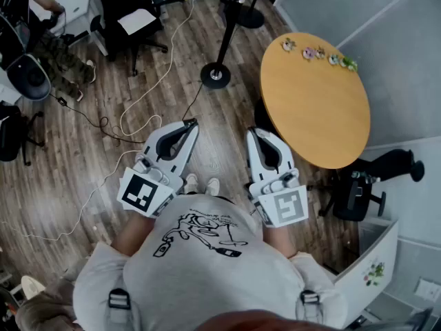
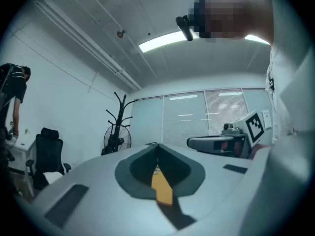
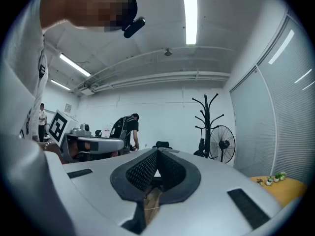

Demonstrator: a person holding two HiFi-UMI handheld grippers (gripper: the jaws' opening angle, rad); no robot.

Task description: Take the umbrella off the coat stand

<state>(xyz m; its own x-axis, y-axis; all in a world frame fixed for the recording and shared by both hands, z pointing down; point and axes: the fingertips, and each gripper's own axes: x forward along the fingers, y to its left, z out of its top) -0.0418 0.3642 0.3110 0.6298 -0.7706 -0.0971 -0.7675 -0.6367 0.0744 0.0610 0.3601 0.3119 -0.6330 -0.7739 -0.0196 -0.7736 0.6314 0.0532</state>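
Note:
The black coat stand [image 1: 222, 47] rises from a round base on the wood floor, ahead of both grippers and well out of reach. In the gripper views it shows as a branched pole [image 2: 119, 124] [image 3: 205, 124]. A dark bundle [image 3: 202, 146] hangs low on it; I cannot tell whether it is the umbrella. My left gripper [image 1: 191, 123] [image 2: 156, 145] is shut and holds nothing. My right gripper [image 1: 253, 132] [image 3: 157, 150] is shut too, its ribbed pads together and nothing held. Both are held side by side near the person's body, roughly level.
A round wooden table [image 1: 324, 109] with small figurines [image 1: 320, 52] stands to the right. A standing fan [image 3: 221, 144] is beside the stand. Cables [image 1: 138, 109] trail over the floor. Black office chairs [image 1: 127, 16] and a person [image 1: 41, 19] are at the left.

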